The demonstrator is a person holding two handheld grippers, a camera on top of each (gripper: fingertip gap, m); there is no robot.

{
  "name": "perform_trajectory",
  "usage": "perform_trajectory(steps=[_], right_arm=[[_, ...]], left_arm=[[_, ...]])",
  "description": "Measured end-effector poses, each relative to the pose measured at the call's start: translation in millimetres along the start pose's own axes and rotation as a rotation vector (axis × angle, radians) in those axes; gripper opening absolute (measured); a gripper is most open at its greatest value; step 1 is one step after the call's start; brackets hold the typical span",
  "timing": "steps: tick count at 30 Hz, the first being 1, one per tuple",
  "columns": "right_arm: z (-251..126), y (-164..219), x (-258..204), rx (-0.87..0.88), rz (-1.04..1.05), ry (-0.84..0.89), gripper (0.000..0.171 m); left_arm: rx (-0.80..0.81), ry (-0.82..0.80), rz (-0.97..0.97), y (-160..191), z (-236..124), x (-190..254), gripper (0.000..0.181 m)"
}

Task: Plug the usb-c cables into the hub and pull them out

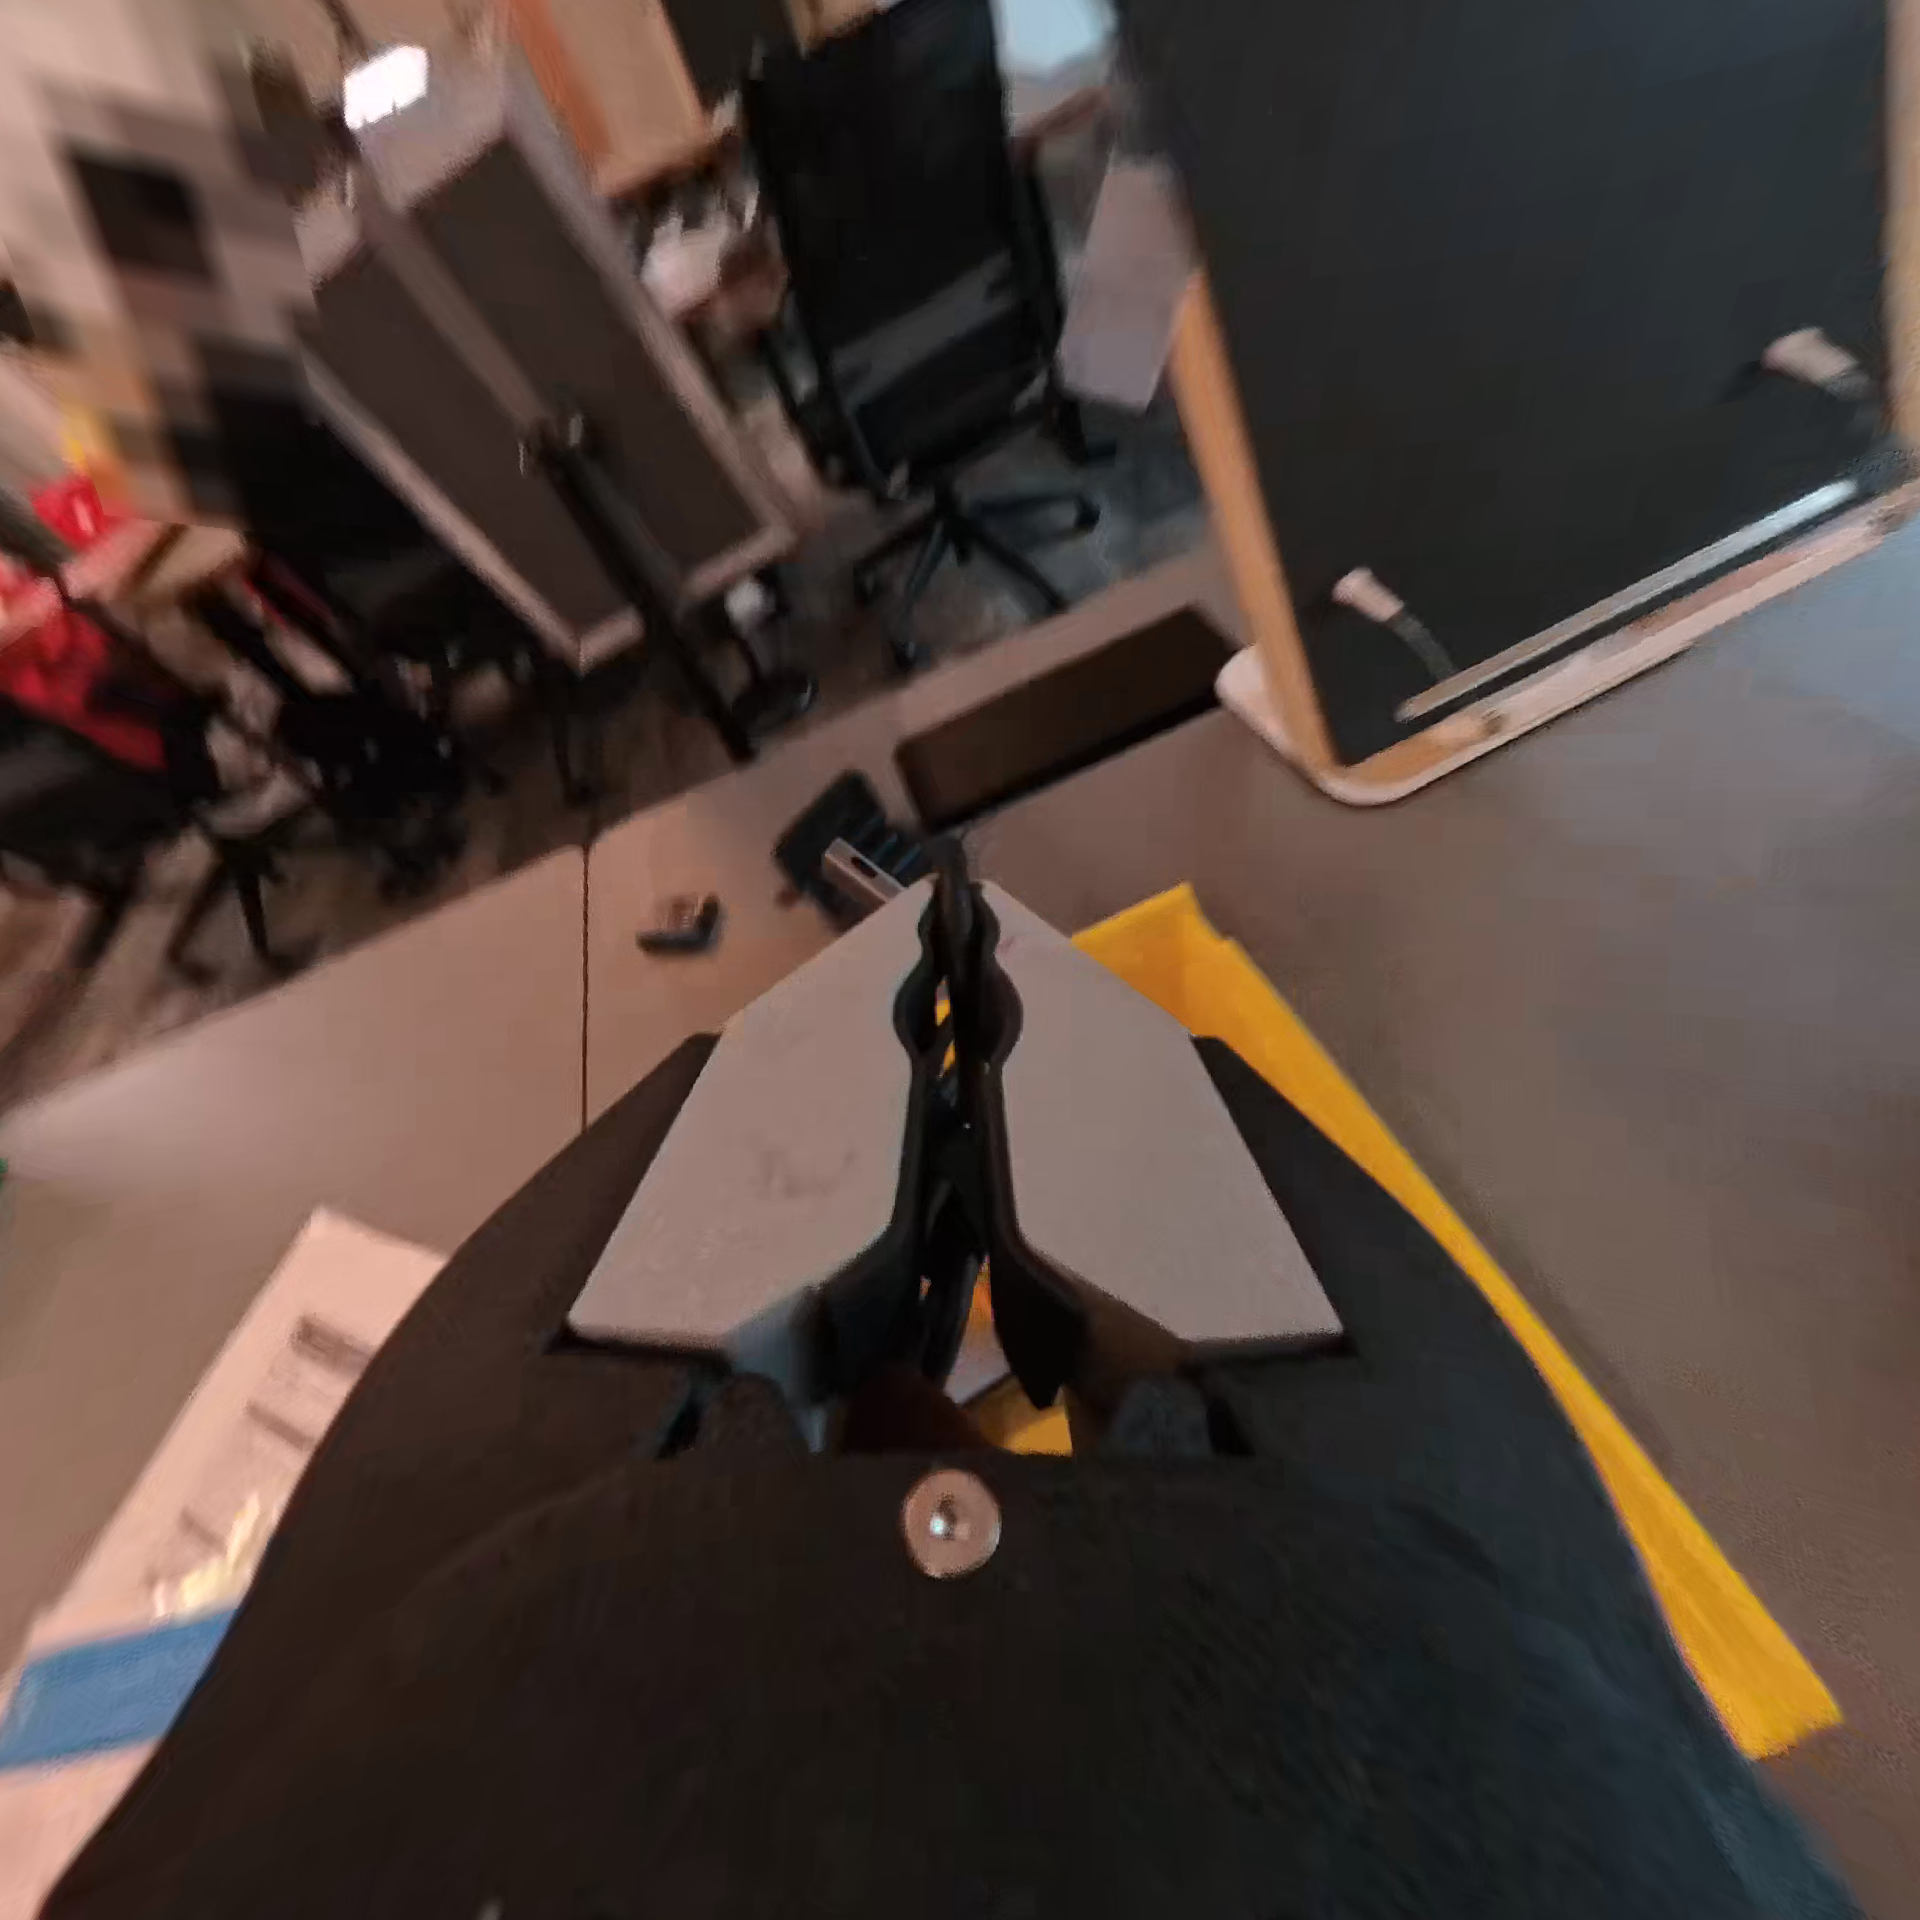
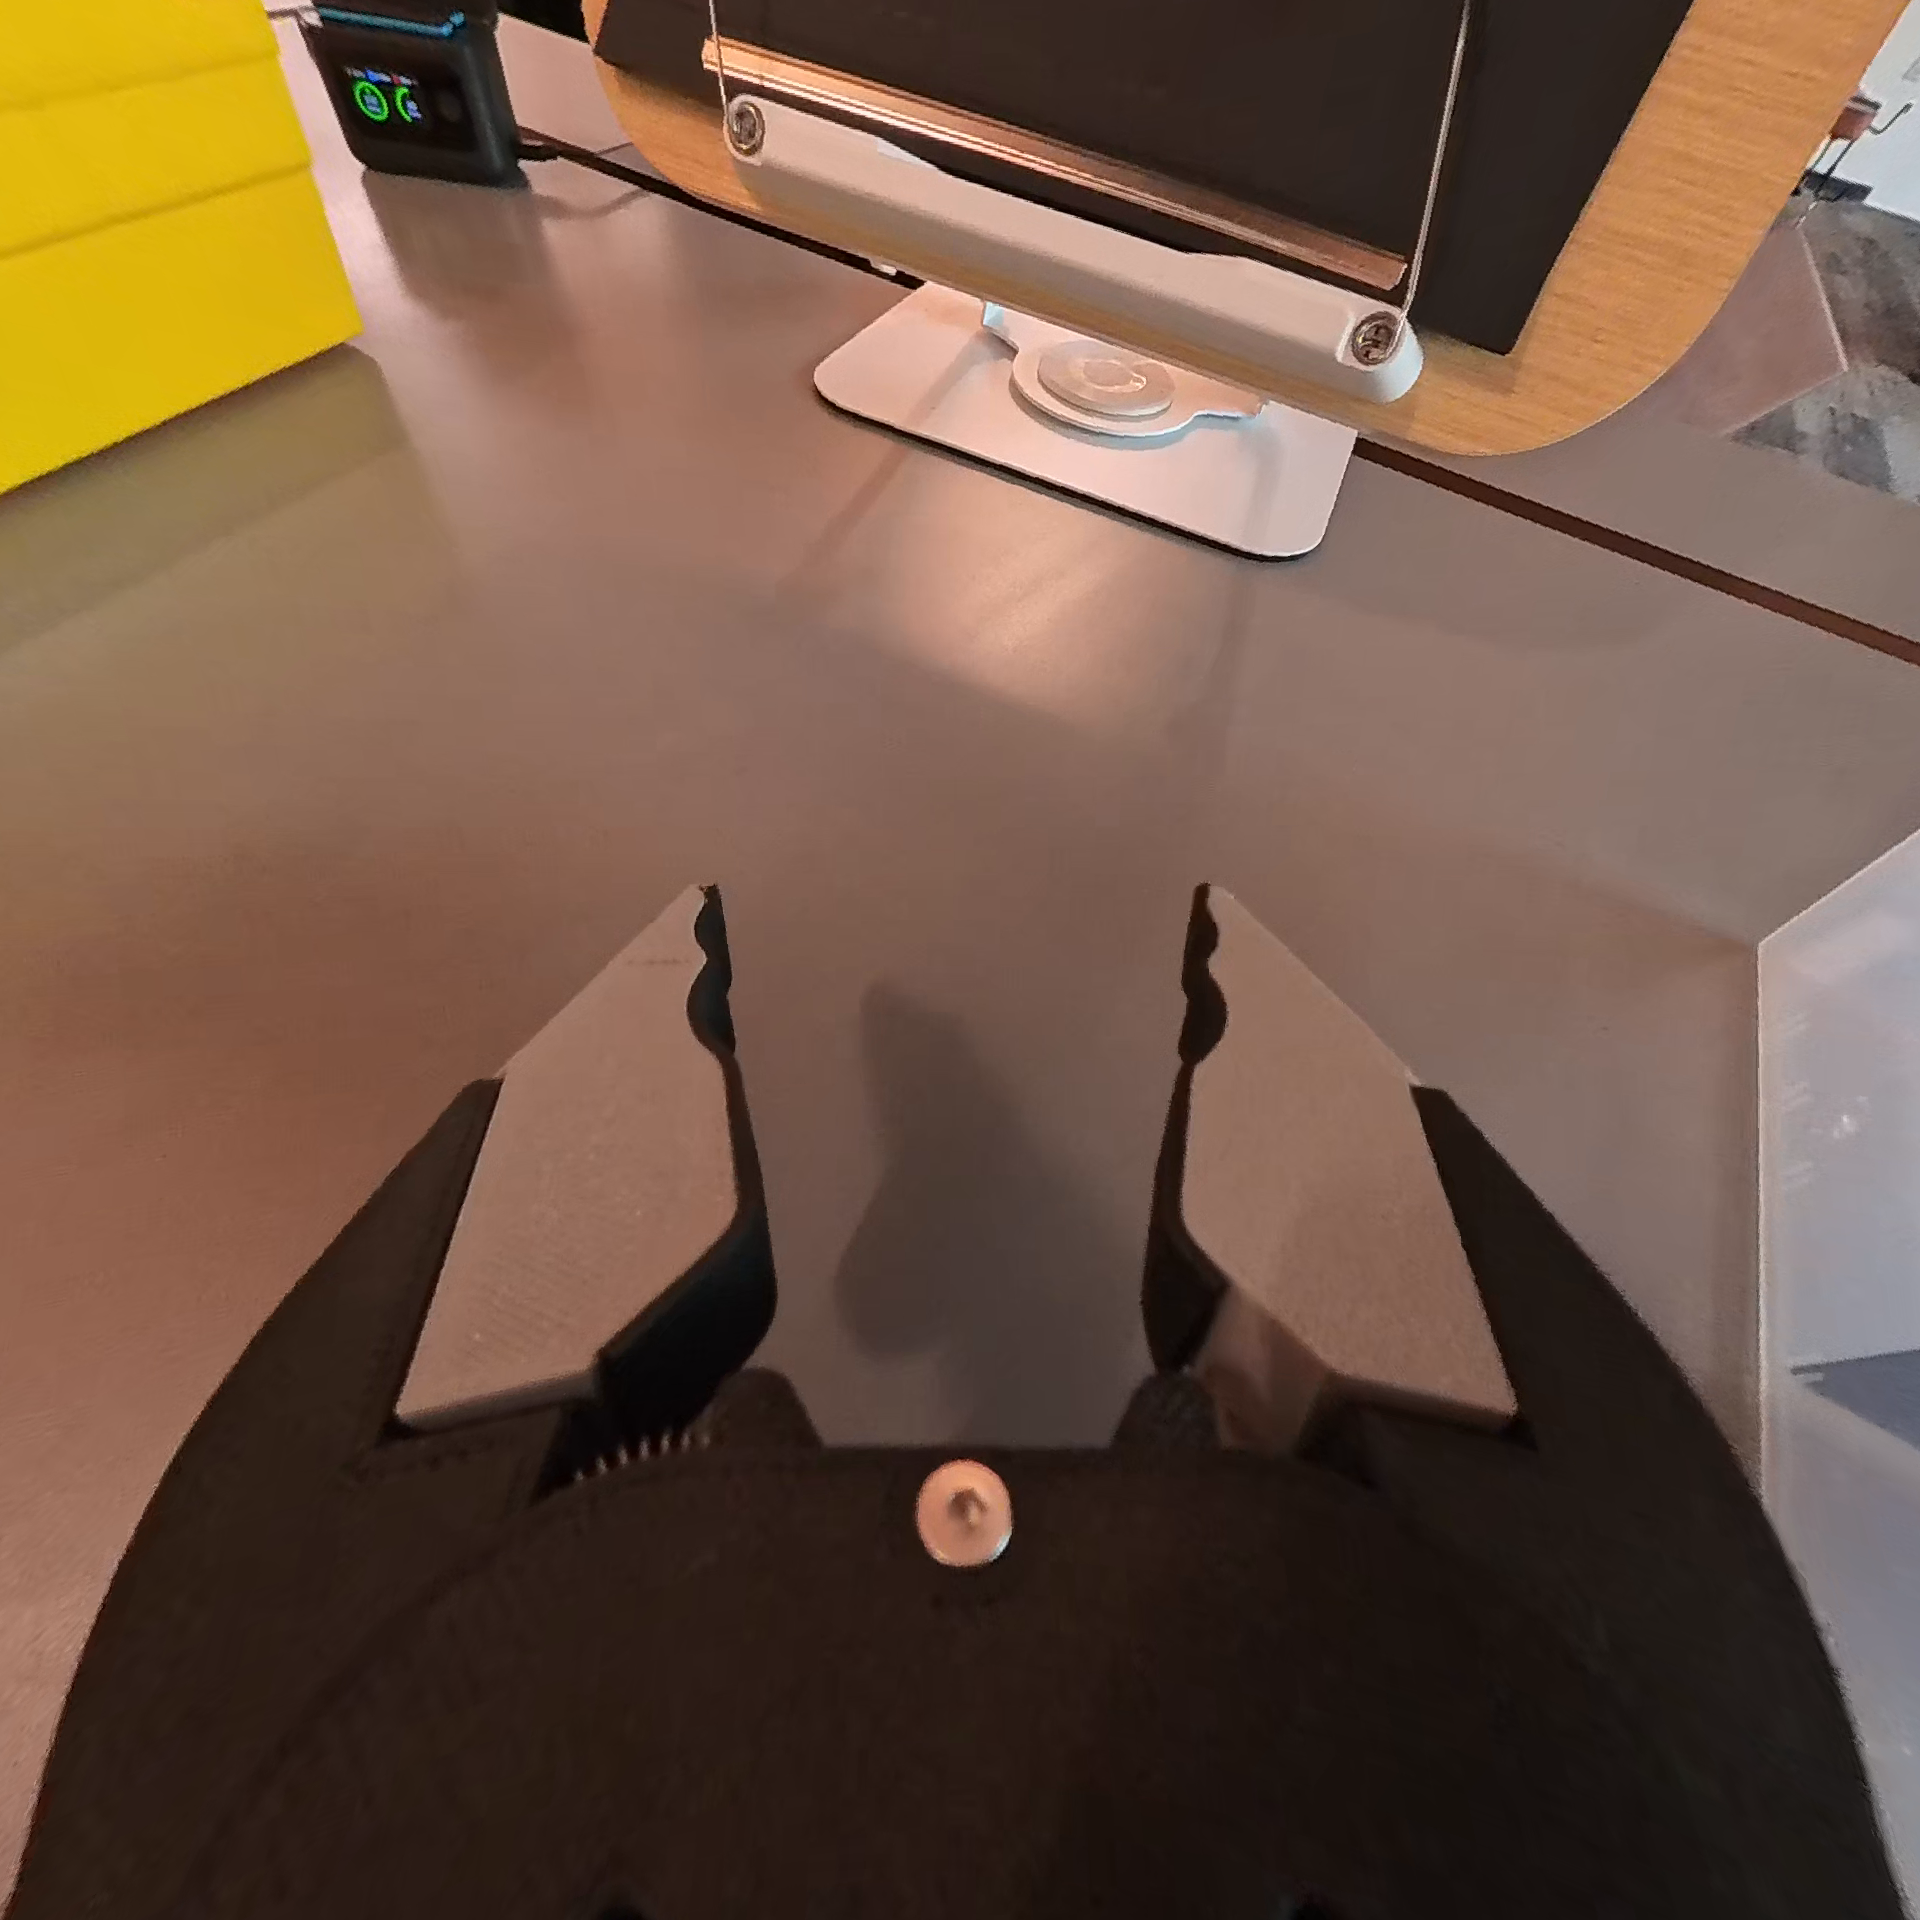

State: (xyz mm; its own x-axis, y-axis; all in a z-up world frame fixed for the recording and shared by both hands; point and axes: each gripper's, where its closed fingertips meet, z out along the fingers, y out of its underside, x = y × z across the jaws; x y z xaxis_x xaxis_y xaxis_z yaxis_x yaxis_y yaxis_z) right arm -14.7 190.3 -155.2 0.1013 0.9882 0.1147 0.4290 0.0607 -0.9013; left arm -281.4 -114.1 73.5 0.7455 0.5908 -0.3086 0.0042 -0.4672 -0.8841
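Observation:
In the left wrist view a grey metal hub [image 1: 857, 871] with a slot port sits in a black holder [image 1: 826, 831] on the grey table [image 1: 416, 1039], just beyond my fingertips. A small black plug piece [image 1: 681, 925] lies loose to its left. My left gripper [image 1: 954, 883] is shut, with the black pads pressed together above a yellow sheet [image 1: 1299, 1091]. The view is blurred, and I cannot make out anything between the pads. My right gripper [image 2: 956, 894] is wide open and empty over bare table [image 2: 935, 727]. No cable or hub shows in the right wrist view.
A wood-edged dark panel [image 1: 1455, 416] on a white stand [image 2: 1091, 457] stands at the back. A yellow block [image 2: 156, 239] and a black device with a lit screen [image 2: 416, 104] are at the far left. A white box [image 1: 208, 1455] lies at the near left and a translucent box [image 2: 1839, 1143] at the right. Office chairs [image 1: 935, 364] stand beyond the table. The tips of one gripper are about 45 cm away from the tips of the other.

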Motion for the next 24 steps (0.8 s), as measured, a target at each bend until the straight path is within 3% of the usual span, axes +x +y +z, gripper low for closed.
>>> perform_trajectory(steps=[5,11,15,19,24], right_arm=[[-5,-1,-30,0.007,0.034,-0.216,0.089],[-26,-17,-57,0.095,0.048,-0.45,0.083],[-76,-52,-55,0.201,-0.02,-0.573,0.075],[-149,-50,-81,0.152,-0.152,-0.875,0.078],[-170,-55,-106,0.189,-0.243,-0.913,0.08]], left_arm=[[0.299,0.19,0.304,-75,-49,80,0.0],[0.45,0.55,0.401,-124,-108,171,0.0],[0.464,0.754,0.595,-104,-129,235,0.0],[0.462,1.04,0.86,-41,-145,299,0.0],[0.386,1.194,0.929,-4,-136,349,0.0]])
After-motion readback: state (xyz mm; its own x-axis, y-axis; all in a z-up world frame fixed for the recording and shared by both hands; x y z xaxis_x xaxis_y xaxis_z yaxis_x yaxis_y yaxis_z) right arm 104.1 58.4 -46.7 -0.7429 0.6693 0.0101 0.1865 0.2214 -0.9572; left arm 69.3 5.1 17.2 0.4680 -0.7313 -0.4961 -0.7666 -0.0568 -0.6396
